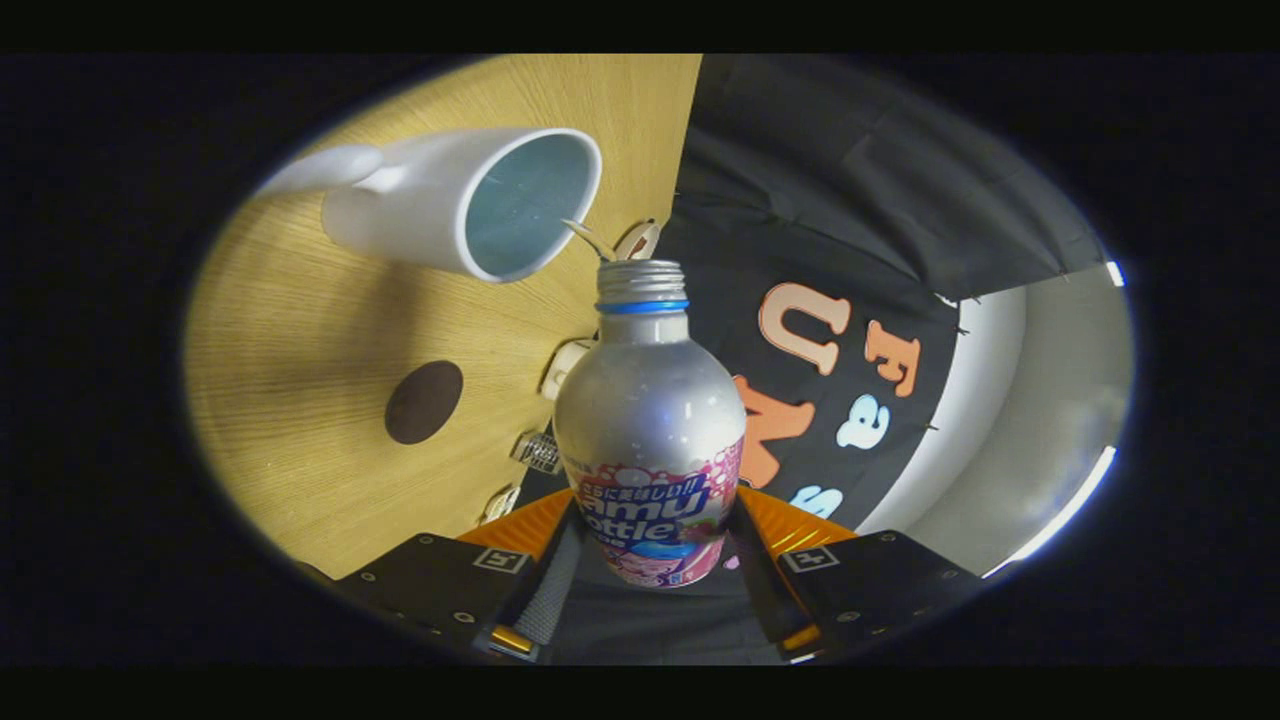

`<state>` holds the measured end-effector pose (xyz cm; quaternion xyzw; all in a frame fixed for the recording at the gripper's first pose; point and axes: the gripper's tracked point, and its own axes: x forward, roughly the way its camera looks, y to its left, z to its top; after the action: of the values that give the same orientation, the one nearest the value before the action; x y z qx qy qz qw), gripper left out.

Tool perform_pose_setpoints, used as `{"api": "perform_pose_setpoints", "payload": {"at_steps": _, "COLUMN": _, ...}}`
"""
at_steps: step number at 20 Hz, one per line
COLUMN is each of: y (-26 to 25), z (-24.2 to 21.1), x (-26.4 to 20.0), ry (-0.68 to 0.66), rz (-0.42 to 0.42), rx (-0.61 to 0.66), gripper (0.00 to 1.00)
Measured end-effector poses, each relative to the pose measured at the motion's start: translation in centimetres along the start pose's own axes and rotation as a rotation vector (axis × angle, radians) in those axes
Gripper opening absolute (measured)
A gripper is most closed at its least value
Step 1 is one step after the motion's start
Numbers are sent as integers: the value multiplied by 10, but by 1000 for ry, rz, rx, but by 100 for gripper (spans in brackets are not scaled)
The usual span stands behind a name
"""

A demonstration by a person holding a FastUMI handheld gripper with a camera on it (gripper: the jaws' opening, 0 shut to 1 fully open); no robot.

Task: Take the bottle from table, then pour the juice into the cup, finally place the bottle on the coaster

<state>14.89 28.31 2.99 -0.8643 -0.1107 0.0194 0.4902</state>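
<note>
Between the gripper (pixel 655 560) fingers, squeezed tight, sits the bottle (pixel 650 440); tip it slowly until its mouth is over the white cup (pixel 440 205), upper left on the table (pixel 300 340).

bottle (pixel 648 410): frosted metal (glossy label) | cup (pixel 470 200): glossy ceramic | table (pixel 300 330): matt woodgrain

Bottle (pixel 650 420) base hidden between the tool (pixel 652 560) fingers; clips beyond unclear.
</note>
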Motion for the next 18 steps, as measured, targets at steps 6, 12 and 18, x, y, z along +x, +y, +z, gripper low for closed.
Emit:
{"api": "perform_pose_setpoints", "payload": {"at_steps": 6, "y": -2, "z": 4, "x": -1, "ry": 0, "rz": -6, "rx": -10, "gripper": 76}}
{"api": "perform_pose_setpoints", "payload": {"at_steps": 12, "y": -4, "z": 8, "x": -4, "ry": -7, "rz": -6, "rx": -31, "gripper": 76}}
{"api": "perform_pose_setpoints", "payload": {"at_steps": 18, "y": 2, "z": 7, "x": -5, "ry": -10, "rz": 7, "rx": -38, "gripper": 76}}
